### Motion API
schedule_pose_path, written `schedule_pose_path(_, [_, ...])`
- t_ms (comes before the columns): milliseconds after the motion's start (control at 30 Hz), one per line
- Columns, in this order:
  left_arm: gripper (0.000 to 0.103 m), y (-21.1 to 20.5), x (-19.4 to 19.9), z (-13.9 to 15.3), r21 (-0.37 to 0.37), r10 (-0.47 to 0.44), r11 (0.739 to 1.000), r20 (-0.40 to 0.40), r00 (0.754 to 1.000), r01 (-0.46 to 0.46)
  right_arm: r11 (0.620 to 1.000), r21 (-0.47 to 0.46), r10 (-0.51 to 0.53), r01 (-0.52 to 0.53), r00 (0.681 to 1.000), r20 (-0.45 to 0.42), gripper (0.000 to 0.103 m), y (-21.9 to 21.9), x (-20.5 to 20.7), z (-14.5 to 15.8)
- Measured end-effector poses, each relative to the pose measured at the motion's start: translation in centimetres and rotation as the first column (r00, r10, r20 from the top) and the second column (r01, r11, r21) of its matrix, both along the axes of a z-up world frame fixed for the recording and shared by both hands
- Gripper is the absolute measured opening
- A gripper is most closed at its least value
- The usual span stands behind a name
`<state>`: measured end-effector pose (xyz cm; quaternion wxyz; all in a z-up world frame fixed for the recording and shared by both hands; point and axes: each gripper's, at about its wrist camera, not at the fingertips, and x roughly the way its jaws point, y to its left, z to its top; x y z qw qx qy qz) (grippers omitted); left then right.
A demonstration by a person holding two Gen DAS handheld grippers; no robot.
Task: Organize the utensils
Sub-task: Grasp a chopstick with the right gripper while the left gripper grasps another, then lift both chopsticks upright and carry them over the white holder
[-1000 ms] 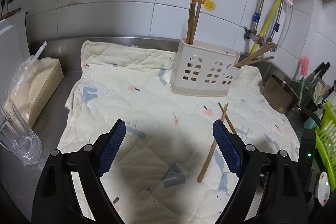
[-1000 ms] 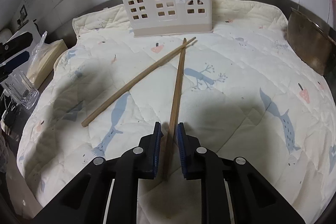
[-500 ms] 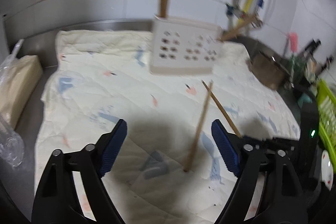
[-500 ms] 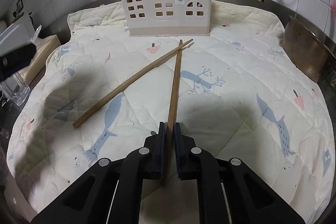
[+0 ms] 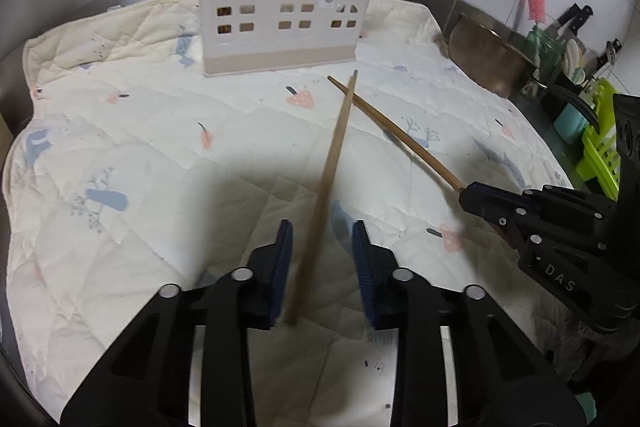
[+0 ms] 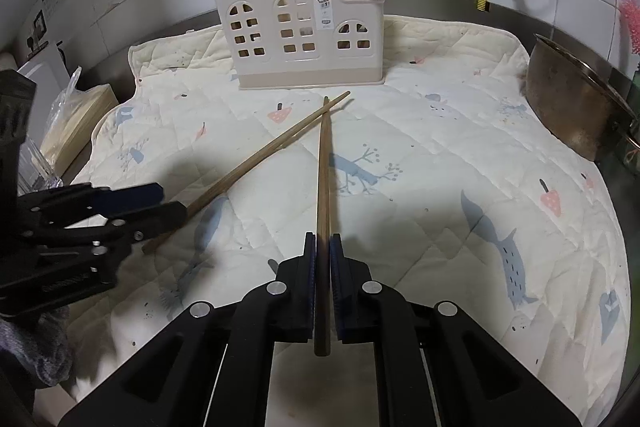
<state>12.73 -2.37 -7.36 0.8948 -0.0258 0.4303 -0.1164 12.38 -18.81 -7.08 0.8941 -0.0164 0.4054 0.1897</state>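
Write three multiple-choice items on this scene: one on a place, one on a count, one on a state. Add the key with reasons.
1. The holder stands:
A. on the quilted cloth
B. inside the pot
C. on a green rack

2. Chopsticks outside the holder:
A. one
B. two
C. four

3. The right hand-held gripper is:
A. wide open
B. shut on nothing
C. shut on a chopstick

Key:
1. A: its base rests on the cloth's far side.
2. B: the held chopstick and the other chopstick cross near their far tips.
3. C: both pads press the stick's near end.
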Motion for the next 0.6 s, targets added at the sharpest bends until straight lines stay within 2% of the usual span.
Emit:
schedule_pose_path(100, [0.029, -0.1, 0.4, -0.5, 0.000, 0.006, 1.000, -0.012, 1.000, -0.006, 1.000, 0.006, -0.005, 0.005, 1.000, -0.002, 0.007, -0.3, 0.1, 0.0])
schedule_pose_path(167, [0.024, 0.0, 0.7, -0.8, -0.002, 0.009, 1.000, -0.023, 1.000, -0.009, 1.000, 0.011, -0.005, 0.005, 1.000, -0.003, 0.007, -0.4, 0.1, 0.0])
schedule_pose_path(400, [0.020, -0.2, 1.4, -1.3, 0.000, 0.006, 1.000, -0.040, 0.999, -0.006, 1.000, 0.016, -0.005, 0.005, 1.000, -0.001, 0.007, -0.5, 0.1, 0.2])
schedule_pose_path(467, [0.013, -0.1, 1.5, -1.4, -0.003, 0.020, 1.000, -0.041, 0.999, -0.021, 1.000, 0.019, -0.008, 0.008, 1.000, -0.001, 0.007, -0.7, 0.1, 0.3])
schedule_pose_path(600, [0.008, 0.4, 1.4, -1.2, -0.018, 0.047, 0.999, -0.040, 0.998, -0.047, 1.000, 0.023, -0.011, 0.011, 1.000, 0.004, 0.007, -0.8, 0.0, 0.4])
